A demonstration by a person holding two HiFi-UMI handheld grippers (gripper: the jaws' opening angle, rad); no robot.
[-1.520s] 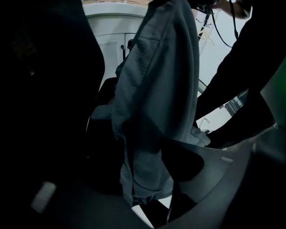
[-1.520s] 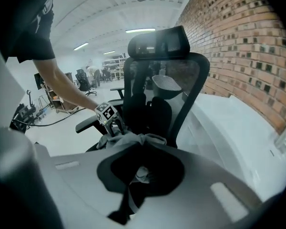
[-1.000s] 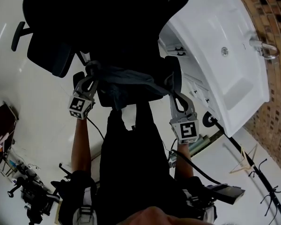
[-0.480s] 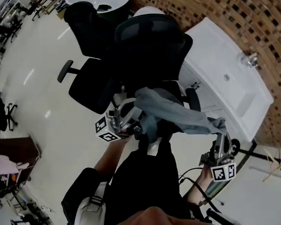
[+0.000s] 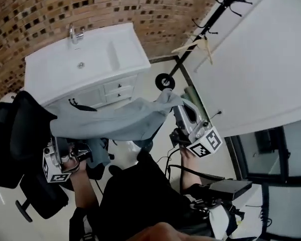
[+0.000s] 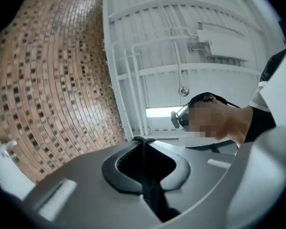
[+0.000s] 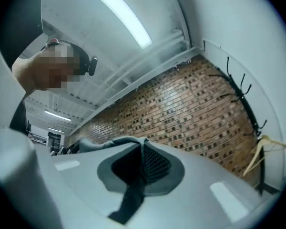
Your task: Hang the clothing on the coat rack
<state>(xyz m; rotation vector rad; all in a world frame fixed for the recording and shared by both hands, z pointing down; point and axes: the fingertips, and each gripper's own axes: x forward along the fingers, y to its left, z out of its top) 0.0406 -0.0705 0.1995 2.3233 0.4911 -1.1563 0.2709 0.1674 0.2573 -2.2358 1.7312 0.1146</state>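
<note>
Lifted clear of the black chair (image 5: 17, 134) it lay on a second ago, the grey-blue garment (image 5: 115, 120) now hangs stretched in mid-air, sagging softly between the left hand-held gripper (image 5: 64, 147) and the right hand-held gripper (image 5: 176, 107), each clamped tight on an edge of the thin cloth. With the coat rack (image 5: 210, 19) now in view ahead by the white wall, the carry looks under way.

The clothing (image 5: 115, 122) is grey-blue, the vanity (image 5: 55, 64) white, the brick wall (image 5: 40, 9) brown.
</note>
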